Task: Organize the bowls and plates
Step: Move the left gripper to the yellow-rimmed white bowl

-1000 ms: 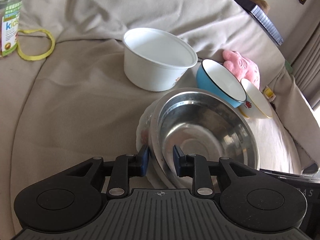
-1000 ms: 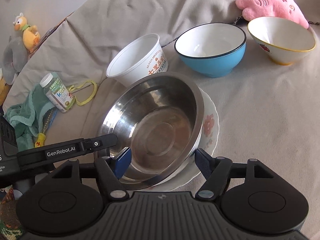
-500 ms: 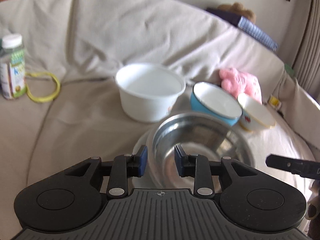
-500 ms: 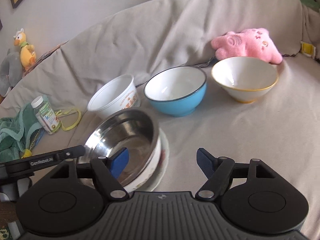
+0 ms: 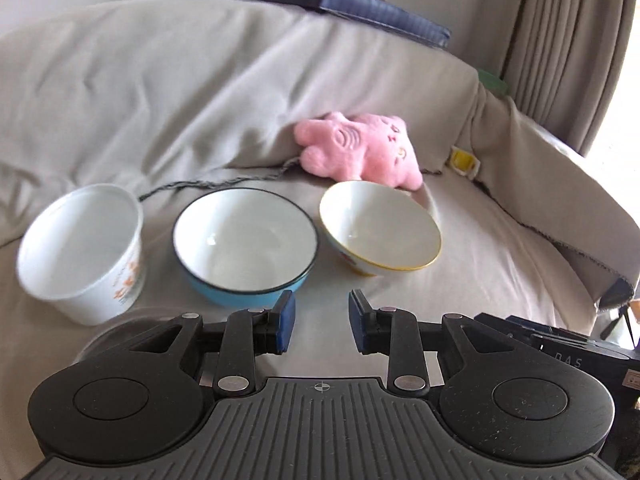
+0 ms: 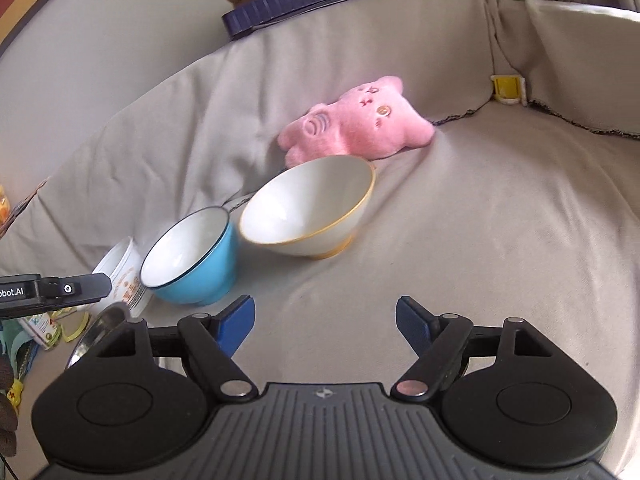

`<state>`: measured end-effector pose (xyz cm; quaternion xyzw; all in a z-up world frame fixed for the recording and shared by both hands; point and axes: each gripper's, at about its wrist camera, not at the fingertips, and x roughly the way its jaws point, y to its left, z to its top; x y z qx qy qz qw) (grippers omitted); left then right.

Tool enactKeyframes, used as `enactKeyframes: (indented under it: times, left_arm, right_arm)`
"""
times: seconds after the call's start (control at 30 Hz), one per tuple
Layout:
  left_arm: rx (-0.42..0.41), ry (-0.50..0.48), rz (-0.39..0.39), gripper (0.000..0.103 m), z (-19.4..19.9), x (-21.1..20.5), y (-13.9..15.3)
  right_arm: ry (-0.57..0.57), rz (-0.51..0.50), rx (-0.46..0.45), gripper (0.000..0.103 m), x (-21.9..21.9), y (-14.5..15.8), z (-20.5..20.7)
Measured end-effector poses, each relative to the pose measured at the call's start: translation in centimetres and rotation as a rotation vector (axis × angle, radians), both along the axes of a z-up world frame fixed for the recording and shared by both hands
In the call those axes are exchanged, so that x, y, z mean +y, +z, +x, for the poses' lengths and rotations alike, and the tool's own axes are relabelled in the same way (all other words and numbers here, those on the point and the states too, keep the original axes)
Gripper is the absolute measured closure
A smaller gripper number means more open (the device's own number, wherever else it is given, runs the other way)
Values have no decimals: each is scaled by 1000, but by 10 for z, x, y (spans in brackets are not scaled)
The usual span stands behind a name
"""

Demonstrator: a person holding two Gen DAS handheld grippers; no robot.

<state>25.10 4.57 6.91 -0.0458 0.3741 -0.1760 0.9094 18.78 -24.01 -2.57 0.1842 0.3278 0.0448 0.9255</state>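
Note:
On the beige sofa cover stand a white plastic tub [image 5: 80,256], a blue bowl [image 5: 244,240] and a white bowl with a yellow rim [image 5: 380,228] in a row. My left gripper [image 5: 322,322] hovers just in front of the blue bowl, open a narrow gap, with nothing between its pads. My right gripper [image 6: 326,314] is open and its jaws are opening wider over bare cloth, below the yellow-rimmed bowl [image 6: 304,208] and right of the blue bowl [image 6: 192,260]. Only the rim of the steel bowl [image 6: 100,332] shows, at the lower left.
A pink plush toy [image 5: 360,148] lies behind the yellow-rimmed bowl. A dark blue book [image 5: 360,4] rests on the sofa back. A small yellow object [image 6: 506,88] sits by the right armrest. A bottle and a green cloth [image 6: 36,328] lie at the far left.
Both grippers have drawn away from the steel bowl on the flowered plate and swung right, toward the blue and yellow-rimmed bowls. The right jaws have spread wider.

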Motion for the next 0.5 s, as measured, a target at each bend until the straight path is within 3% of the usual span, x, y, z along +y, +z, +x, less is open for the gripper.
enactKeyframes:
  times: [0.17, 0.27, 0.33, 0.47, 0.5]
  left_arm:
    - [-8, -53, 90, 71, 51, -48, 0]
    - [-6, -50, 120, 71, 81, -61, -1]
    - [-9, -45, 186, 71, 102, -72, -4]
    - [25, -10, 272, 71, 142, -83, -13]
    - [33, -7, 276, 71, 149, -84, -15]
  right_arm:
    - [-80, 103, -38, 25, -36, 0, 54]
    - [-94, 218, -32, 25, -50, -16, 88]
    - [-84, 272, -15, 25, -51, -27, 104]
    - [-34, 228, 1, 27, -38, -40, 117]
    - [-26, 214, 7, 35, -37, -42, 118]
